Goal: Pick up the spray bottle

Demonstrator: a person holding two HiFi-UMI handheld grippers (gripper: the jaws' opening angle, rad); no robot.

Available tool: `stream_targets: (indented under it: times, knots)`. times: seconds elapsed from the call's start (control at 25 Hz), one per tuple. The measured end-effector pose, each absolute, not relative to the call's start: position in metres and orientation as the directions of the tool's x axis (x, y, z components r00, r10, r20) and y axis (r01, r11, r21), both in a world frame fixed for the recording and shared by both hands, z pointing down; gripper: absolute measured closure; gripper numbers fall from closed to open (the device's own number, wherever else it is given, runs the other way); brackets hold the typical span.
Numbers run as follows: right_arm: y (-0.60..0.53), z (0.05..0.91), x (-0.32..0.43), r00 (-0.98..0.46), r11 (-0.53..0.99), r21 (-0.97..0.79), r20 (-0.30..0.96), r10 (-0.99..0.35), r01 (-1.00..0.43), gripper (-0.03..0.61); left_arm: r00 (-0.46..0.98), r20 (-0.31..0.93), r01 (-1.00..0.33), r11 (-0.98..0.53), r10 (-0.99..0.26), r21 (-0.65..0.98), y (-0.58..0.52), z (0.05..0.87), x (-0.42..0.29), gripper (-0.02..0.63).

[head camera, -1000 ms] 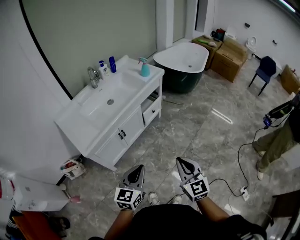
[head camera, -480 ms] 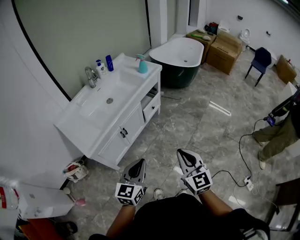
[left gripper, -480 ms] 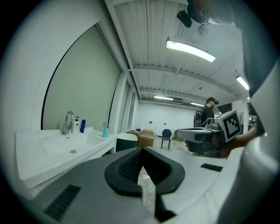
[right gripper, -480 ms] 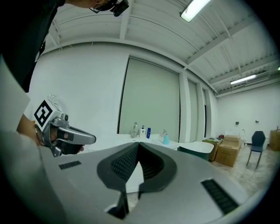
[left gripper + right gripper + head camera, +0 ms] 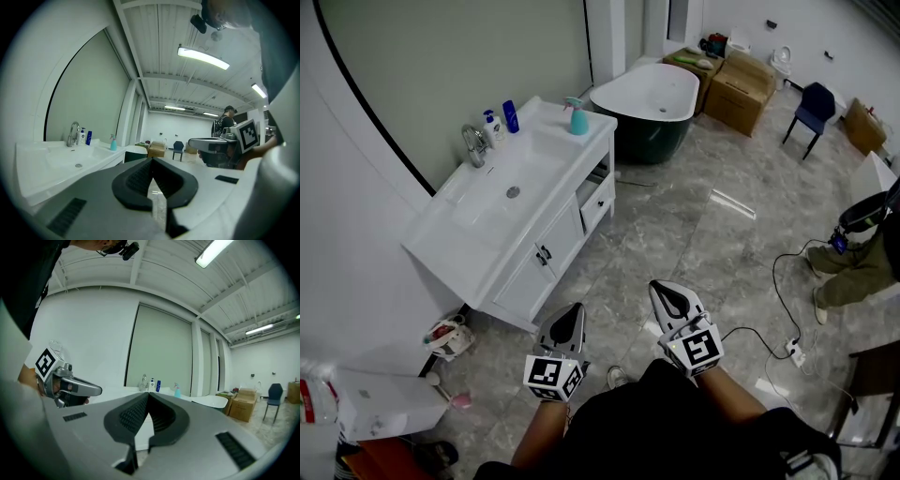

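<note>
**Colleague:** Head view first: what sort of room were you in?

**Operator:** I was looking down on a wide room with a grey marble floor (image 5: 675, 225). A dark bathtub (image 5: 649, 94) sat at the far end. A long white counter (image 5: 441, 248) with a sunken sink (image 5: 511, 183) ran along the left wall.

**Colleague:** And the spray bottle?

**Operator:** The teal spray bottle (image 5: 577, 116) stood upright on the counter's far corner, at the end nearest the bathtub, so its long axis was vertical. It stood apart from the faucet (image 5: 473, 145) and the two small bottles (image 5: 502, 122) by the wall.

**Colleague:** How did it lie from the jaws?

**Operator:** Straight ahead and well apart, with open floor between. I held the left gripper (image 5: 573, 311) and the right gripper (image 5: 662, 290) low, close to my body, both pointing roughly level. In the left gripper view the bottle (image 5: 113, 142) sat left of the jaw line. In the right gripper view it (image 5: 177, 390) sat just right of it. I judged the left hand a shade nearer, but neither was within reach, so I had to walk over before any reach.

**Colleague:** Jaws?

**Operator:** Both pairs were closed, tips meeting, with nothing between them. I reckoned whichever I used would have to open and then take the bottle's body from the side.
</note>
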State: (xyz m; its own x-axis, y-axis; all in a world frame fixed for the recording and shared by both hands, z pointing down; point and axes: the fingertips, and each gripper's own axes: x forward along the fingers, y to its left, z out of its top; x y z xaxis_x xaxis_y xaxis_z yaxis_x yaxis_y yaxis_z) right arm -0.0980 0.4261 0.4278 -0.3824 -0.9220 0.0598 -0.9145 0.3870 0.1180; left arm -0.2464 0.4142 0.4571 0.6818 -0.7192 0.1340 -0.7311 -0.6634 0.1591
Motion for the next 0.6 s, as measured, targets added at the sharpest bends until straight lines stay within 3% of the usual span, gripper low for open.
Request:
stream_targets:
  times: [0.6]
  knots:
    - [0.384, 0.442, -0.075, -0.382, 0.386, 0.077, 0.066, -0.922, -0.919, 0.580, 0.688, 0.162, -0.725, -0.668, -0.707, 0.167, 0.375, 0.467, -0.220, 0.620]
